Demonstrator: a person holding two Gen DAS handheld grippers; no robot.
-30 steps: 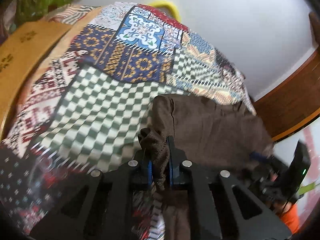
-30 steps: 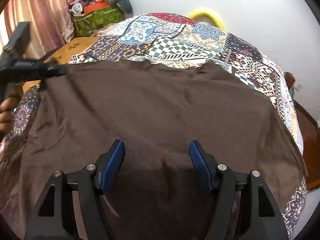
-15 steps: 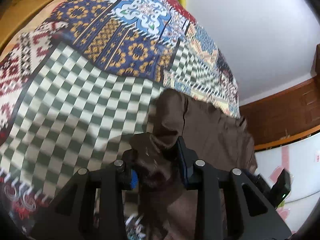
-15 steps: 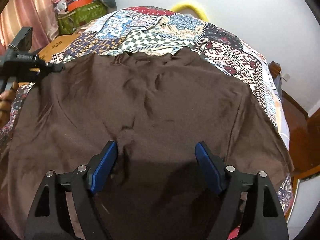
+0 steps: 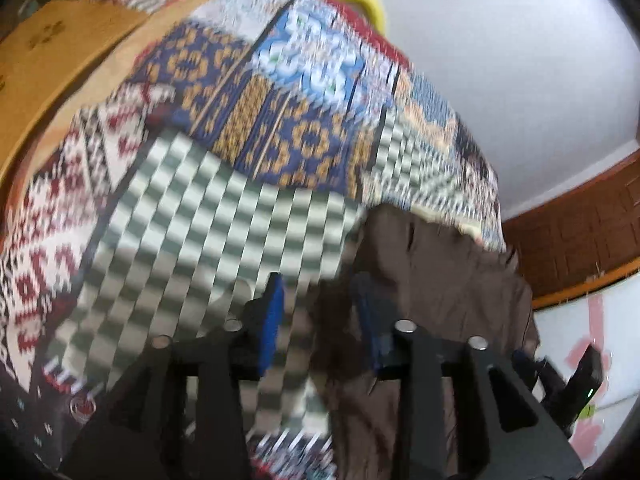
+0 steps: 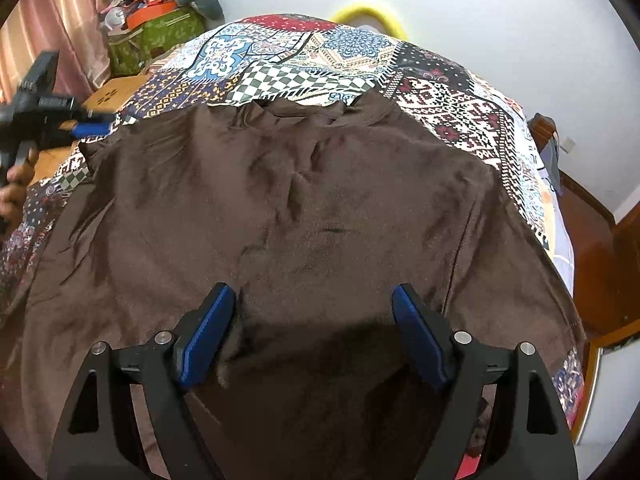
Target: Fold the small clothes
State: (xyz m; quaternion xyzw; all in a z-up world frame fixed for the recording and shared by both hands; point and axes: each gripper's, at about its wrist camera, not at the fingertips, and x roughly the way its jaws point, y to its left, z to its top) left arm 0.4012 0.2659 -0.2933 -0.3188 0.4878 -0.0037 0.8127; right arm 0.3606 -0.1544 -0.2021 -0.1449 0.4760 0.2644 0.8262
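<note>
A dark brown shirt (image 6: 320, 216) lies spread flat on the patchwork bedspread (image 6: 304, 60), collar at the far side. My right gripper (image 6: 314, 312) is open and empty, low over the shirt's near part. My left gripper (image 5: 318, 304) is open and empty at the shirt's left edge; the brown cloth (image 5: 440, 280) lies just past its right finger. The left gripper also shows in the right wrist view (image 6: 86, 128), beside the shirt's far left corner. The left wrist view is blurred by motion.
A wooden headboard or side board (image 5: 52, 52) runs along the bed's left. A green bag with clutter (image 6: 160, 36) stands at the far left corner. A yellow hoop (image 6: 368, 16) leans on the white wall. Wooden furniture (image 6: 600, 272) stands at the right.
My left gripper opened and let go of the shirt's edge, which dropped onto the bed. My right gripper stayed open and rose slightly. The shirt now lies flatter.
</note>
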